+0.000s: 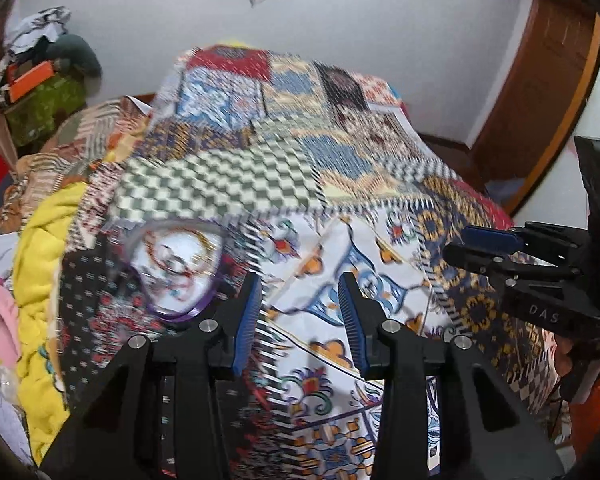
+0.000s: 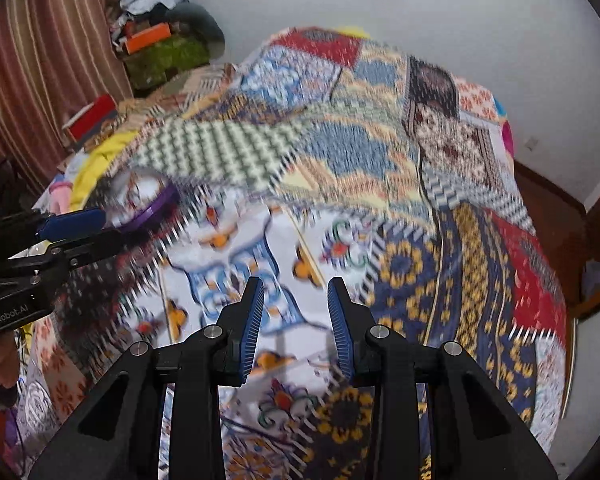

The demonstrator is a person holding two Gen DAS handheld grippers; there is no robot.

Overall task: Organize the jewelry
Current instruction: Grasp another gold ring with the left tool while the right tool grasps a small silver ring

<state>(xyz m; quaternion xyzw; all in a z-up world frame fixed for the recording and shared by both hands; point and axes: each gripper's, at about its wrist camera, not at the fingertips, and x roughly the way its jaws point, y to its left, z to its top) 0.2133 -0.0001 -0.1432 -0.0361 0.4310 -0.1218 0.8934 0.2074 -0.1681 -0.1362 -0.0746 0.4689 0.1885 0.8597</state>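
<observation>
Jewelry was not clearly visible; only a blurred purple-rimmed heart-shaped box (image 1: 176, 268) lay on the patchwork bedspread (image 1: 284, 168), at its left part, near a yellow blanket (image 1: 40, 280). The bedspread covered the whole bed (both views were blurred). The left gripper (image 1: 298, 312) hovered just right of the box, fingers apart and holding nothing. The right gripper (image 2: 294, 316) also stood released and empty above the bedspread.

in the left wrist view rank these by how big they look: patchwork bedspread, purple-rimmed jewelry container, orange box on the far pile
1. patchwork bedspread, fills most of the view
2. purple-rimmed jewelry container, blurred
3. orange box, smallest, though it sits much farther from the camera, so its true size against the container is unsure
</observation>
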